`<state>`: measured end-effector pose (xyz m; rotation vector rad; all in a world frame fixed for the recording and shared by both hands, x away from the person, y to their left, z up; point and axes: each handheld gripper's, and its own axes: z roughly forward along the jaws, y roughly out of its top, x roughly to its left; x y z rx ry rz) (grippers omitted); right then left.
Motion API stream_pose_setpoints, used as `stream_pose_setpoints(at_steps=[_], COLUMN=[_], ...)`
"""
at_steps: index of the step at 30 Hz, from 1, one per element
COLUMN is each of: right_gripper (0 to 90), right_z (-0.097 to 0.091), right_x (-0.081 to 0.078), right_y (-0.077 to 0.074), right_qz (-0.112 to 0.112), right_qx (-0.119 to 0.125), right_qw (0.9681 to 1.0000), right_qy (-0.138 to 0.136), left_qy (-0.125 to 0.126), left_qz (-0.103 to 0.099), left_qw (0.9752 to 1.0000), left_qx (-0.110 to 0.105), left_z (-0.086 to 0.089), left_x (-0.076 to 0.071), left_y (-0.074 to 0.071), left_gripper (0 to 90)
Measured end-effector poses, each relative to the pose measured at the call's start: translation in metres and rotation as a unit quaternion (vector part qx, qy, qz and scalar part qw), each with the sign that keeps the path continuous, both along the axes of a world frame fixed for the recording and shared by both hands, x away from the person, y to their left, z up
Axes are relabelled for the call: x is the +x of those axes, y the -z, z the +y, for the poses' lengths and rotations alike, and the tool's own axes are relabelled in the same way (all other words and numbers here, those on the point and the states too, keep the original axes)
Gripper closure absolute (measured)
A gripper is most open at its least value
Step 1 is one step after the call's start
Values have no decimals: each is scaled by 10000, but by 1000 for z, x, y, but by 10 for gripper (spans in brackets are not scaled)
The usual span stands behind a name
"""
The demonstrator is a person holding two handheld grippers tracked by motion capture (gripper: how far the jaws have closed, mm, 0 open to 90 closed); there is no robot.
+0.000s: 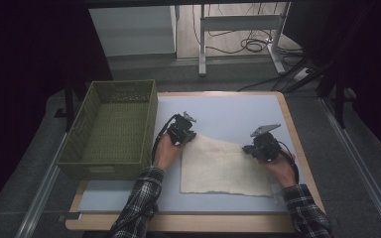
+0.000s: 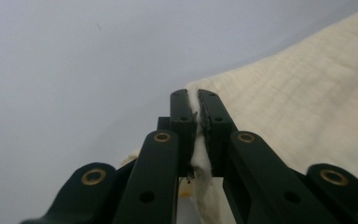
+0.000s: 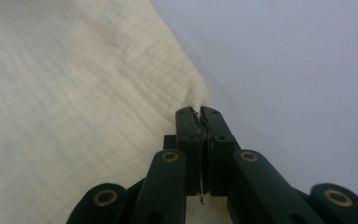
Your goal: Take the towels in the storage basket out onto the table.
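Note:
A cream cloth (image 1: pixel 223 166) lies spread flat on the pale blue table top (image 1: pixel 228 116), in front of the person. My left gripper (image 1: pixel 187 135) is at the cloth's far left corner, and in the left gripper view that gripper (image 2: pixel 194 100) is shut on the cloth (image 2: pixel 298 112), with the corner pinched between its jaws. At the far right corner sits my right gripper (image 1: pixel 250 148). In the right gripper view that gripper (image 3: pixel 197 117) is likewise shut on the cloth (image 3: pixel 74 93), whose corner bunches between the closed jaws.
A green woven basket (image 1: pixel 113 130) stands along the table's left side, close to the left hand. Bare blue surface stretches beyond the cloth toward the far wooden edge (image 1: pixel 218 93). Desk legs and cables (image 1: pixel 250 44) are on the floor behind.

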<state>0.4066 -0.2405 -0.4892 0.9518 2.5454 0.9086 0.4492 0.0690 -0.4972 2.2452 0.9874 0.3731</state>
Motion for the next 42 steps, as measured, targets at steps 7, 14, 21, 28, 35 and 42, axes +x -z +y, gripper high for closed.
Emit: stream_pose_setpoints(at_steps=[7,14,21,28,35,42], right_gripper=[867,717,675,682,641,666], right_z=[-1,4,-13,-41,-76,-77], right_x=[9,18,17,-8,-21,-20], right_y=[-52,-70,-44,-22,7,26], right_qz=[-663,-815,-561,-298,-107,-46], right_qx=[198,250,246,272,311,328], right_qw=[9975,9958,9971,9977,9958,9946], right_qy=[163,348,461,540,849,981], left_qy=[-148,-493,-144,321,546,456], left_qz=[-988,-907,-425,-37,125,96], left_qw=[9943,9946,9989,9991,9977,9985], left_qx=[-365,-129,-136,-279,-371,-278], left_z=[10,5,-2,-1,8,8], left_x=[-7,-5,-25,-65,-94,-94], left_y=[-48,-46,-22,2,23,36], left_gripper=[852,519,492,495,480,517])
